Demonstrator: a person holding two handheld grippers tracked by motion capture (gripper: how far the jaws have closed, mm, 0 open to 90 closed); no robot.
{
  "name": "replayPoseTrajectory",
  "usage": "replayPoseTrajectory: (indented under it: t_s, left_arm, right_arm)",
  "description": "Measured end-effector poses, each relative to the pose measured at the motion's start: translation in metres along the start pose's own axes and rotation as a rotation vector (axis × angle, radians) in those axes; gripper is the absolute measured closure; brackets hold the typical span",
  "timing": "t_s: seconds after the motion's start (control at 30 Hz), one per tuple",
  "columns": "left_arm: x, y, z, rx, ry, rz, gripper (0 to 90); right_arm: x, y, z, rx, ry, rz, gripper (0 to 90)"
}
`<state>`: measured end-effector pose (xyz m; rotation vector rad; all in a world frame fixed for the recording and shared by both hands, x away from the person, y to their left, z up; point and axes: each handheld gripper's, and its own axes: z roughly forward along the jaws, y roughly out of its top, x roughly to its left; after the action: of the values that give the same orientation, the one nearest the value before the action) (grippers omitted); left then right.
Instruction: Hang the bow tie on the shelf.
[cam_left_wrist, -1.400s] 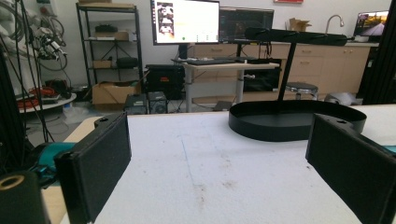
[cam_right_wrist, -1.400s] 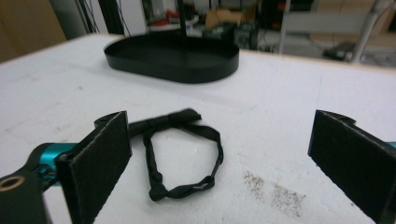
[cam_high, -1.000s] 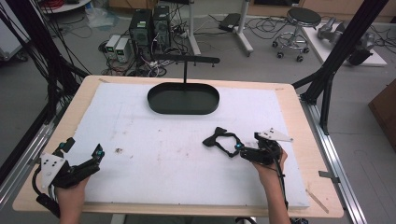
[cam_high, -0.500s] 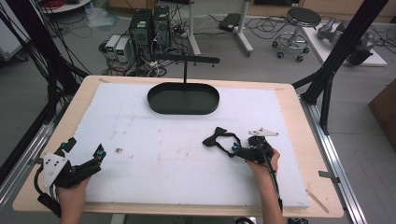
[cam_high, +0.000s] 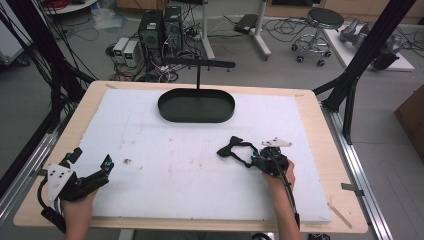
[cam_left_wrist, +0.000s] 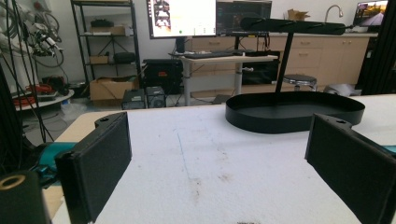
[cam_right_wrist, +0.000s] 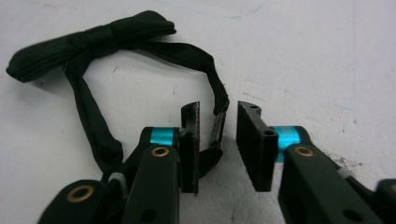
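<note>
While the left tool (cam_high: 90, 165) rests open, the right tool (cam_right_wrist: 218, 140) straddles the strap (cam_right_wrist: 215, 95)

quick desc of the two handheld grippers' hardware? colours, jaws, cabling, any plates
Both are black. The left gripper carries a grey three-cornered plate with small holes, and a black cable loops from its rear. Its jaws are broad flat black blocks with matte pads. The right gripper has narrower black pads, cyan anodised collars behind each jaw, brass-coloured rivets on the arms, a grey plate and a black cable trailing along the forearm. No sleeves visible.

Bow tie strap (cam_right_wrist: 100, 135) partly behind right gripper (cam_right_wrist: 217, 140)
</note>
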<state>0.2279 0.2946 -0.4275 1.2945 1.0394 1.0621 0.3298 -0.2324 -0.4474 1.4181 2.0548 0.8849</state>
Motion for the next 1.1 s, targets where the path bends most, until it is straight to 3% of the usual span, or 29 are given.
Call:
replayPoseTrajectory:
  t_s: [0.1,0.17,0.27,0.3,0.4,0.53,0.63,0.83,1.1]
  left_arm:
    - [0.0,0.0,0.0,-0.001,0.0,0.001,7.5]
    - [-0.001,0.0,0.0,0.0,0.0,0.002,7.5]
    - [-0.002,0.0,0.001,0.002,-0.003,0.005,7.5]
    - [-0.002,0.0,0.001,0.003,-0.003,0.006,7.5]
    - [-0.001,0.0,0.0,0.004,-0.004,0.005,7.5]
    - [0.0,0.0,0.0,0.002,0.001,0.0,7.5]
    - [0.001,0.0,0.0,0.001,0.006,-0.003,7.8]
    - [0.002,0.0,0.0,-0.002,0.005,-0.005,7.8]
    - [0.002,-0.002,0.0,-0.006,0.014,-0.006,7.8]
  right_arm:
    - [0.009,0.0,0.0,-0.001,-0.05,-0.054,72.3]
    - [0.01,0.0,0.0,-0.002,-0.056,-0.071,72.3]
    - [0.006,0.0,0.0,0.003,-0.008,-0.051,80.5]
    - [0.006,0.0,0.001,0.002,0.012,-0.067,85.8]
    - [0.008,0.0,0.0,0.003,0.006,-0.083,86.8]
    - [0.003,-0.001,-0.001,-0.018,0.03,-0.053,87.1]
    - [0.004,-0.001,-0.006,-0.075,0.017,-0.046,87.0]
    - [0.008,0.007,-0.026,-0.221,-0.028,-0.091,87.0]
    - [0.011,0.017,-0.049,-0.409,-0.06,-0.097,86.9]
